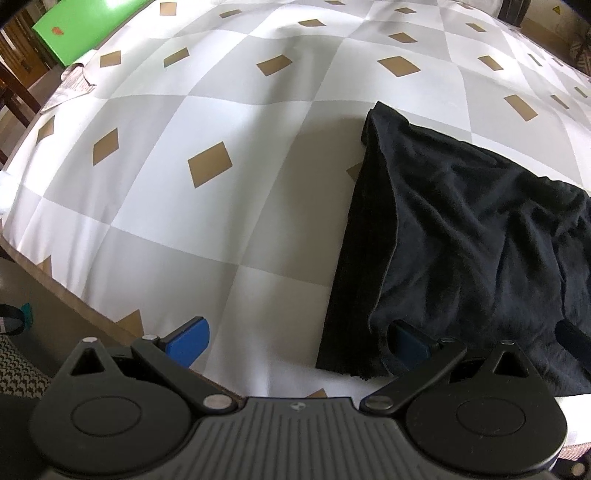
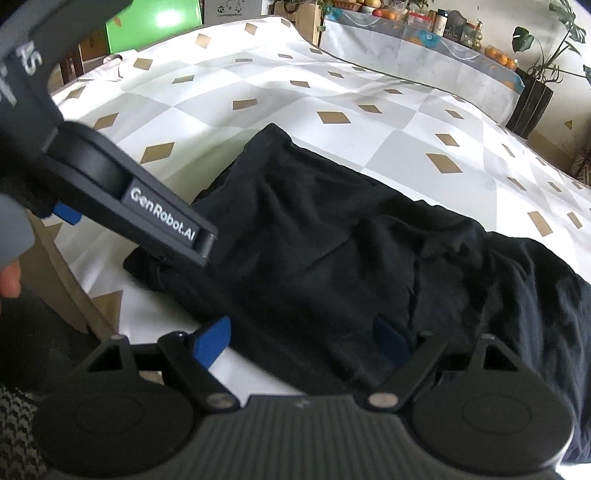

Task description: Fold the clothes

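Observation:
A black garment lies crumpled on the checked tablecloth, toward the right and near edge. My left gripper is open at the garment's near left corner. Its left blue pad is over bare cloth, and its right pad is tucked against a fold of the garment. In the right wrist view the black garment fills the middle. My right gripper stands open over its near edge, black fabric between the pads but not pinched. The left gripper's finger touches the garment's left end.
A green box sits beyond the table's far left corner, with a printed paper beside it. The table's near edge runs at lower left. A side table with jars and fruit and a potted plant stand behind.

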A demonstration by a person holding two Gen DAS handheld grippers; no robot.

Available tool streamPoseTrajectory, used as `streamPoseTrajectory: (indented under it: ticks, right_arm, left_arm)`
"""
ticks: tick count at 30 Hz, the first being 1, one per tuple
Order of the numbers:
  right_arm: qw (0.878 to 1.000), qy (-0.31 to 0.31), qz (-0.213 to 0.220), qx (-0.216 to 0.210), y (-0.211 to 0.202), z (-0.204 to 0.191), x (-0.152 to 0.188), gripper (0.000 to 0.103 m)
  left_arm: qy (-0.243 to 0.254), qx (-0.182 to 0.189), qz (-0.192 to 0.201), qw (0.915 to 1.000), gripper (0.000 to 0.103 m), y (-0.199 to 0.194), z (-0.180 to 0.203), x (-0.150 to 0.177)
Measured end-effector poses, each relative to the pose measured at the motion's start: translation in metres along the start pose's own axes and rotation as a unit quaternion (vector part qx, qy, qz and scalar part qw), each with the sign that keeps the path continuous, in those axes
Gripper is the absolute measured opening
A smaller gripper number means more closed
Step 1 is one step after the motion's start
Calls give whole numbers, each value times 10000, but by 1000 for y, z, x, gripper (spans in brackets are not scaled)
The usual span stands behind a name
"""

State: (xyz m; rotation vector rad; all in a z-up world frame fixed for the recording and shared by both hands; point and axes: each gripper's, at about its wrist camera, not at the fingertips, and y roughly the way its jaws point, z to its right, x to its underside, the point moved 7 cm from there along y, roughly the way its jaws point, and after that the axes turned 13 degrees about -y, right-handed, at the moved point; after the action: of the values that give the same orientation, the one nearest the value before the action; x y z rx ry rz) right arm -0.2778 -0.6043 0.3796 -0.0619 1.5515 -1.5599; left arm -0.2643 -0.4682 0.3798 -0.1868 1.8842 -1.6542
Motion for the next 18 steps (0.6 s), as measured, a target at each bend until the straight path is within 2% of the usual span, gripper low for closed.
streamPoseTrajectory:
  ticks: [18]
  right_arm:
    - [9975,572,211,360,3,18,-7,83]
  left_arm:
    - [-12,-10,152,9999,103,-3,4,-6]
